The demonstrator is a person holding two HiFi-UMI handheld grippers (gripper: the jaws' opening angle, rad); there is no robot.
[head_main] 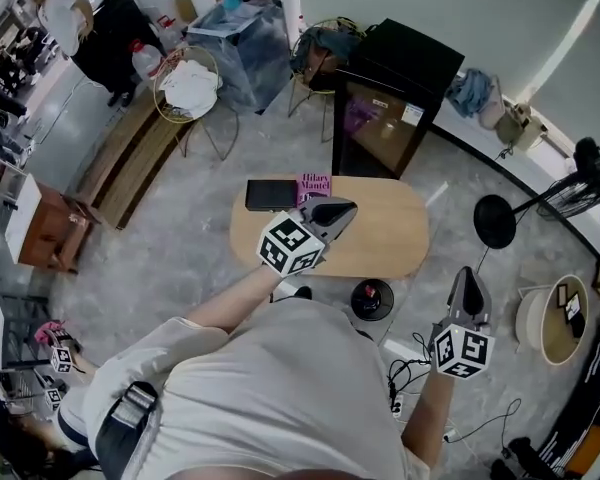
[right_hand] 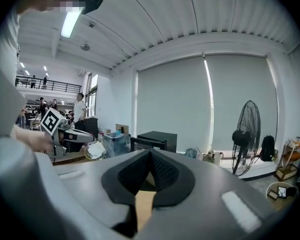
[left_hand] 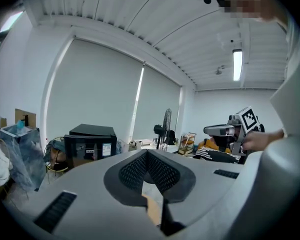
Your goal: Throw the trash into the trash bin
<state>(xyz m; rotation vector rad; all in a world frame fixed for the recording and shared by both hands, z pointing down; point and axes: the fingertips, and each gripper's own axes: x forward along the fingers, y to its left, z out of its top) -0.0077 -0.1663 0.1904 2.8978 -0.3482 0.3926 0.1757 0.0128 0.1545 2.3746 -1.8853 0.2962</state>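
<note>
While the left gripper (head_main: 335,210) is hovering over the table (head_main: 400,238) and the right gripper (head_main: 468,276) is hanging off its right end, both are keeping their jaws pressed together on nothing. No loose trash is showing on the table. What I am taking for the bin (head_main: 372,299), round and black, is standing on the floor just beside the table's near edge, between and below both grippers, with neither clearly nearer.
</note>
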